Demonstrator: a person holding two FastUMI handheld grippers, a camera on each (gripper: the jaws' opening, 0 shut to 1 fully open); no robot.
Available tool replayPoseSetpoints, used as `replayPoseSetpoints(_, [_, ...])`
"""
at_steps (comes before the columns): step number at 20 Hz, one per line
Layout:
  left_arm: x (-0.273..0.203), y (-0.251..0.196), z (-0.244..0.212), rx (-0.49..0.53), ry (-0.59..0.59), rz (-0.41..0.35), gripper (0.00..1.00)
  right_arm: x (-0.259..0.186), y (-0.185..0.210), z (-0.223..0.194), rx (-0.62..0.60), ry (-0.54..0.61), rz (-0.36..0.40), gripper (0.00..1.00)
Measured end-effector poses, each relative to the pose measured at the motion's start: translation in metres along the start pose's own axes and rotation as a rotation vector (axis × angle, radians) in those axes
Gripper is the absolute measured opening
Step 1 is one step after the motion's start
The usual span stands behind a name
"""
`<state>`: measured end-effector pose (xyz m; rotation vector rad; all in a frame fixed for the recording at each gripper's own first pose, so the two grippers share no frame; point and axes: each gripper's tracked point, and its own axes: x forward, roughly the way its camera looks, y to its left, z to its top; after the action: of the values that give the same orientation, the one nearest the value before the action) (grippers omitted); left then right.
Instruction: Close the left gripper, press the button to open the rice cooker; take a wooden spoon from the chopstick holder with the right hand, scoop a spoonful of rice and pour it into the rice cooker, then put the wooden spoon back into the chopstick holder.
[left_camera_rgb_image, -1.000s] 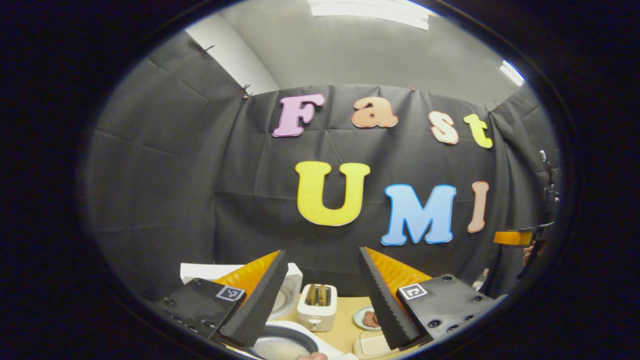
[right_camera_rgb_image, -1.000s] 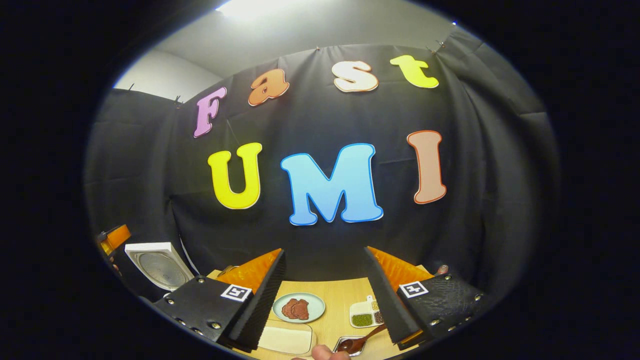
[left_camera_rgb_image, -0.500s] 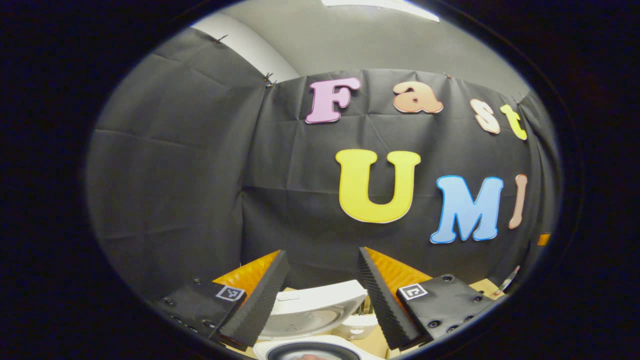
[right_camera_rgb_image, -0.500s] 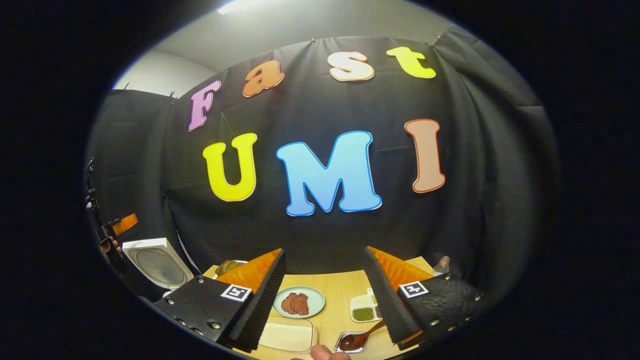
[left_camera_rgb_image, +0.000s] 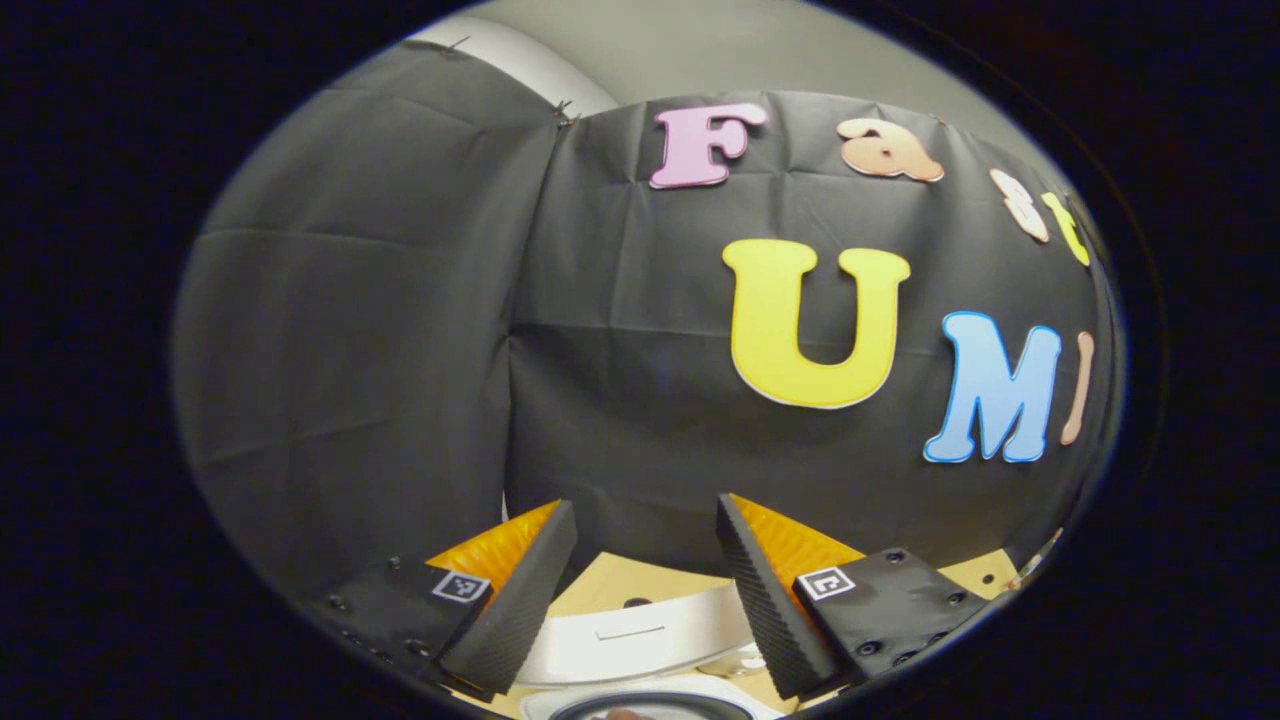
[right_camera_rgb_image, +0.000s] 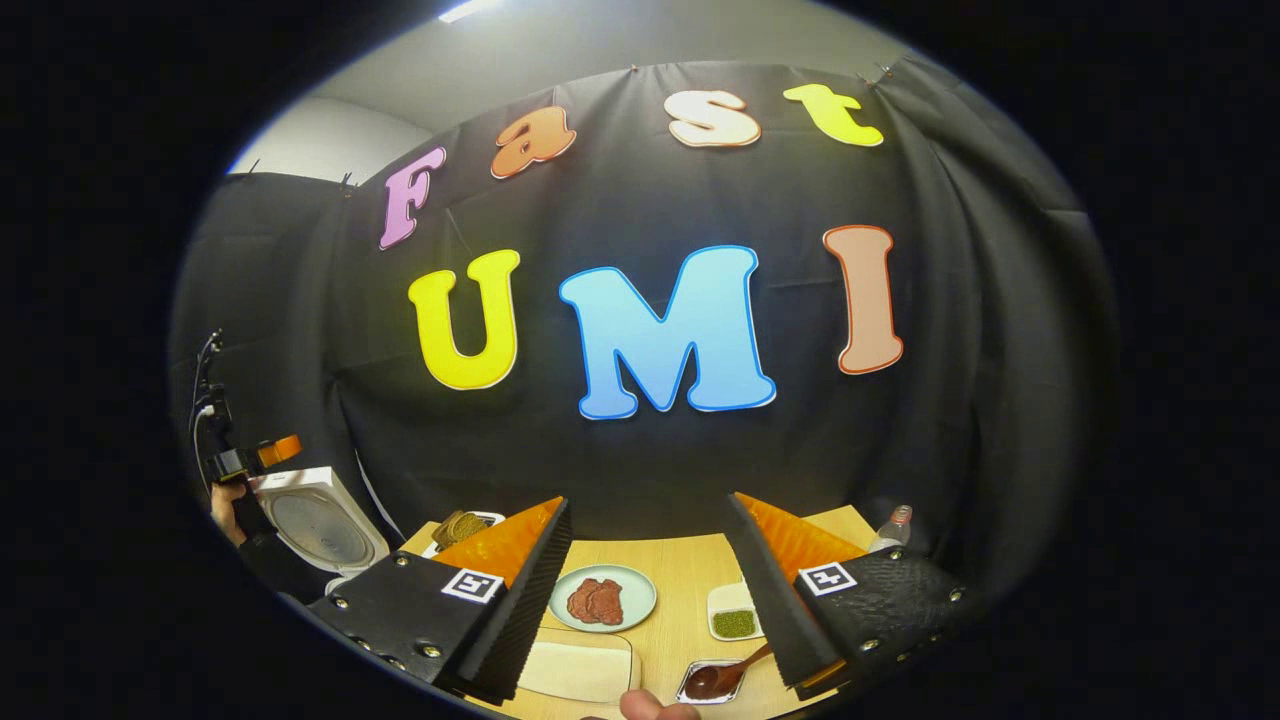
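My left gripper (left_camera_rgb_image: 643, 515) stands open above the white rice cooker. The cooker's raised lid (left_camera_rgb_image: 630, 635) shows between its fingers, with the rim of the inner pot (left_camera_rgb_image: 650, 705) just below. In the right gripper view the same open lid (right_camera_rgb_image: 318, 520) stands at the far left, and the left gripper (right_camera_rgb_image: 268, 453) hovers over it, held by a hand (right_camera_rgb_image: 225, 498). My right gripper (right_camera_rgb_image: 648, 510) is open over the wooden table (right_camera_rgb_image: 690, 570), nothing between its fingers. A brown spoon (right_camera_rgb_image: 748, 665) lies in a small metal dish (right_camera_rgb_image: 708, 682) near the front.
On the table are a plate of meat (right_camera_rgb_image: 603, 600), a white dish of green beans (right_camera_rgb_image: 735, 618), a pale board (right_camera_rgb_image: 575, 665), bread on a tray (right_camera_rgb_image: 462, 525) and a bottle (right_camera_rgb_image: 897, 525) at the right. The black cloth wall closes the back.
The left gripper has swung left and down over the cooker; the toaster and plate have left its view. The right gripper has barely moved. Both stay open.
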<state>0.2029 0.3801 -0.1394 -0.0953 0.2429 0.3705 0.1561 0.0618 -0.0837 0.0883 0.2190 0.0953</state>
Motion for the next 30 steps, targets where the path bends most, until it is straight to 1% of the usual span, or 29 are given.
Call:
replayPoseSetpoints(1, [0.000, 0.004, -0.008, -0.011, 0.014, 0.008, 0.94, 0.000, -0.001, -0.001, 0.001, 0.002, -0.003, 0.92])
replayPoseSetpoints(2, [-0.002, 0.007, -0.012, 0.007, 0.016, 0.024, 0.98, 0.000, -0.002, -0.001, 0.003, 0.002, -0.004, 0.92])
replayPoseSetpoints(3, [-0.002, 0.007, -0.019, 0.031, 0.023, 0.028, 0.98, 0.002, -0.001, -0.002, 0.008, 0.005, -0.003, 0.92])
replayPoseSetpoints(5, [-0.010, 0.000, -0.018, 0.077, 0.036, 0.016, 0.92, 0.001, -0.002, -0.002, 0.018, 0.007, -0.004, 0.92])
replayPoseSetpoints(6, [-0.011, -0.002, -0.017, 0.076, 0.036, 0.011, 0.96, 0.003, -0.001, -0.004, 0.026, 0.011, 0.001, 0.92])
replayPoseSetpoints(8, [-0.019, -0.004, -0.020, 0.055, 0.034, 0.016, 0.96, 0.004, 0.005, -0.010, 0.039, 0.028, 0.017, 0.92])
replayPoseSetpoints(9, [-0.027, -0.005, -0.023, 0.059, 0.030, 0.021, 0.94, 0.004, 0.006, -0.013, 0.041, 0.035, 0.025, 0.92])
replayPoseSetpoints(10, [-0.034, -0.007, -0.026, 0.070, 0.025, 0.021, 0.96, 0.003, 0.007, -0.016, 0.039, 0.043, 0.031, 0.92])
replayPoseSetpoints(11, [-0.042, -0.012, -0.028, 0.081, 0.017, 0.018, 0.96, 0.002, 0.008, -0.018, 0.035, 0.047, 0.035, 0.92])
replayPoseSetpoints(13, [-0.055, -0.018, -0.033, 0.085, -0.005, 0.015, 0.90, 0.001, 0.006, -0.022, 0.026, 0.052, 0.035, 0.92])
replayPoseSetpoints(15, [-0.070, -0.022, -0.043, 0.091, -0.018, 0.016, 0.96, 0.000, 0.004, -0.025, 0.027, 0.064, 0.034, 0.92])
replayPoseSetpoints(17, [-0.089, -0.029, -0.056, 0.085, -0.014, 0.017, 0.96, -0.002, -0.002, -0.022, 0.036, 0.054, 0.012, 0.92])
replayPoseSetpoints(20, [-0.117, -0.039, -0.080, 0.088, -0.011, 0.011, 0.96, -0.007, -0.002, -0.009, 0.023, 0.014, 0.007, 0.92])
replayPoseSetpoints(23, [-0.140, -0.048, -0.107, 0.085, -0.024, 0.012, 0.96, -0.012, 0.004, -0.002, -0.003, -0.004, 0.025, 0.92])
replayPoseSetpoints(27, [-0.165, -0.057, -0.151, 0.063, 0.039, 0.016, 0.96, -0.018, 0.010, -0.005, -0.001, 0.008, 0.051, 0.92])
replayPoseSetpoints(28, [-0.171, -0.059, -0.163, 0.052, 0.056, 0.013, 0.92, -0.020, 0.011, -0.006, -0.002, 0.010, 0.058, 0.92])
replayPoseSetpoints(29, [-0.175, -0.061, -0.175, 0.044, 0.065, 0.009, 0.92, -0.021, 0.011, -0.006, -0.005, 0.010, 0.060, 0.92])
replayPoseSetpoints(30, [-0.179, -0.061, -0.186, 0.041, 0.080, 0.009, 0.86, -0.022, 0.010, -0.006, -0.010, 0.010, 0.061, 0.92])
